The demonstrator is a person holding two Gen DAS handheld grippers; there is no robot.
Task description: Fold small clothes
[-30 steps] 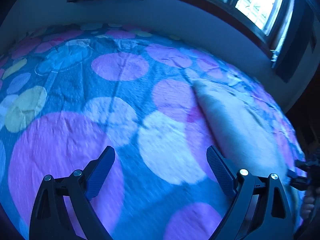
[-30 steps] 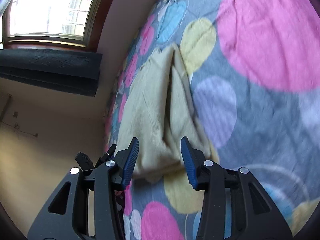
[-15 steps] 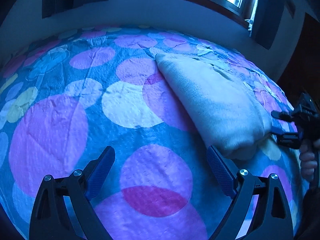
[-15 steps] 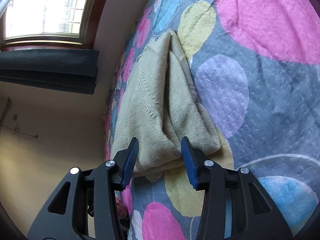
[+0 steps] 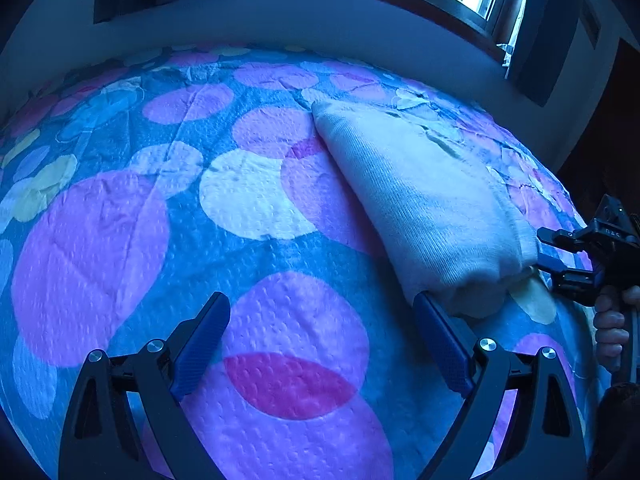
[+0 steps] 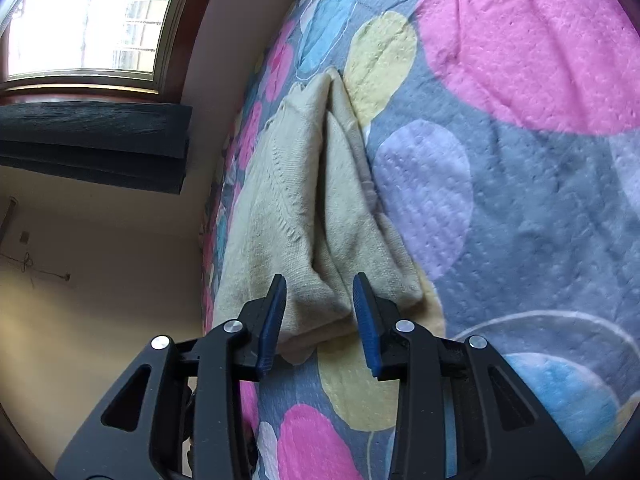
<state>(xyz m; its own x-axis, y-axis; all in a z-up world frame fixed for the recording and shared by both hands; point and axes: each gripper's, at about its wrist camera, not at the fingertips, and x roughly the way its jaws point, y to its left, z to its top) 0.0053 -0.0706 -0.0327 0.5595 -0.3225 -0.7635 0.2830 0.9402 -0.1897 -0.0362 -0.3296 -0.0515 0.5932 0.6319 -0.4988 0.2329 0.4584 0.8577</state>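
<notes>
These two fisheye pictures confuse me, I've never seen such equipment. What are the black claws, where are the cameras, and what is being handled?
A person holds a two-finger gripper in each hand; a camera on each looks along its fingers. The left view shows the left gripper wide open over a spotted bedspread, with nothing between its fingers. The right view shows the right gripper, its jaws closing around the near edge of a partly folded cream knitted garment. A window is behind the bed.
</notes>
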